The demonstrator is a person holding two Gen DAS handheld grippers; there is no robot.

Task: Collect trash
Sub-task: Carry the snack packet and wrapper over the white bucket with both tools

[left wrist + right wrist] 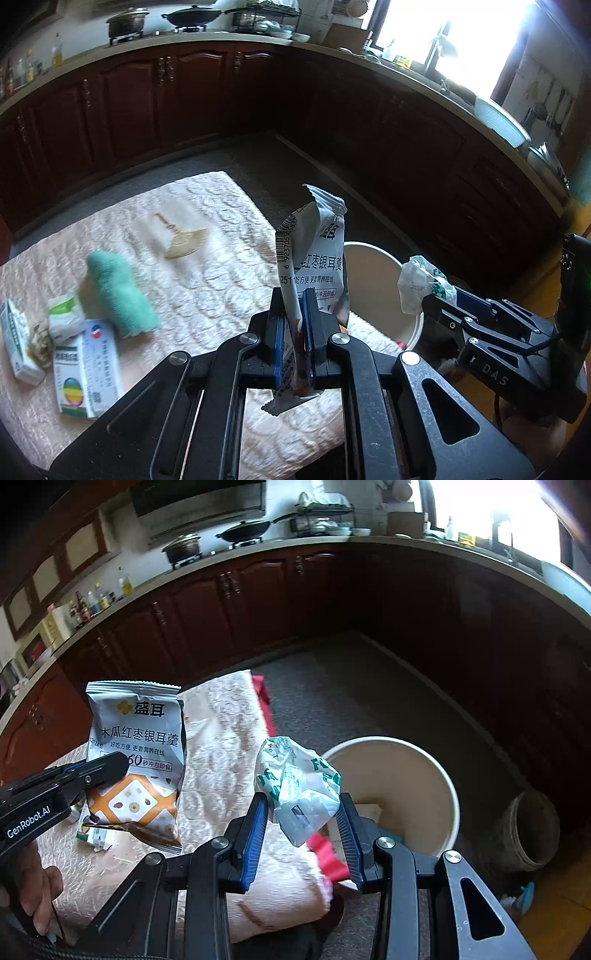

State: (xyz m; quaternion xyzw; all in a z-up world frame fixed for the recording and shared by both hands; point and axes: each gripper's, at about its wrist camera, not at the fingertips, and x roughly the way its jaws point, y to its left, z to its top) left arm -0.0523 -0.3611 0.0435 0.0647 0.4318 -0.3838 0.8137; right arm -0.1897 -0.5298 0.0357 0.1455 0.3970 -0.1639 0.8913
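Two grippers are seen, each clamped on a piece of trash. The left gripper (293,325) is closed on a grey snack packet (314,258), which is held upright between the blue pads, its lower edge hanging below the jaws, above the edge of the quilted table cover (207,280). In the right wrist view the same snack packet (136,760) is seen from the front, pinched by the left gripper (110,762). The right gripper (303,823) is gripping a crumpled white-and-green plastic wrapper (299,786), held just beside the rim of the white bin (424,775), which stands on the floor next to the table. Left on the cover: a green cloth (118,291), medicine boxes (85,369), a crumpled white-green packet (64,317) and a small brush (183,240). A grey pot (535,830) is seen on the floor past the bin.
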